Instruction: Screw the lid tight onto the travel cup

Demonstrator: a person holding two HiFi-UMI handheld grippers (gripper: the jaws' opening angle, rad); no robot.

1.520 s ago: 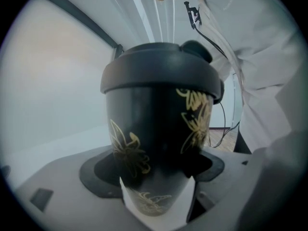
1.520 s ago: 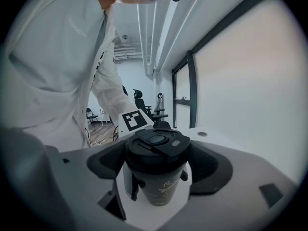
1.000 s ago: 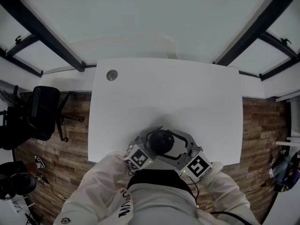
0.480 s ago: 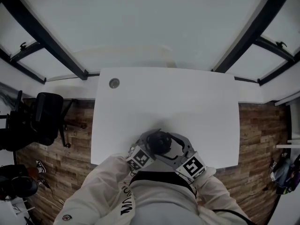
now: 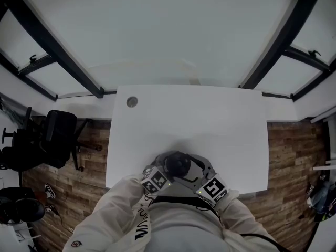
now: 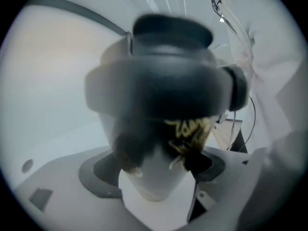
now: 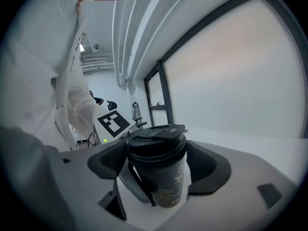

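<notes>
A dark travel cup [image 5: 178,164] with a black lid stands at the near edge of the white table [image 5: 210,119], right in front of me. My left gripper [image 5: 167,168] is shut on the cup's body [image 6: 154,182]; the lid [image 6: 159,81] looms blurred just above its jaws. My right gripper [image 5: 191,167] is shut on the lid [image 7: 156,134], one pad against each side of its rim. The cup's printed body [image 7: 168,189] shows below the lid. A finger of the left gripper [image 7: 132,186] hugs the cup's lower left side.
A round grommet [image 5: 132,102] sits in the table's far left corner. A black office chair [image 5: 58,135] stands on the wood floor to the left. White sleeves [image 5: 110,214] crowd the near edge. Black window frames [image 5: 63,56] rise behind the table.
The head view has tilted, so the table sits lower in the picture. Both grippers stay round the cup; the right gripper's marker cube has shifted slightly left.
</notes>
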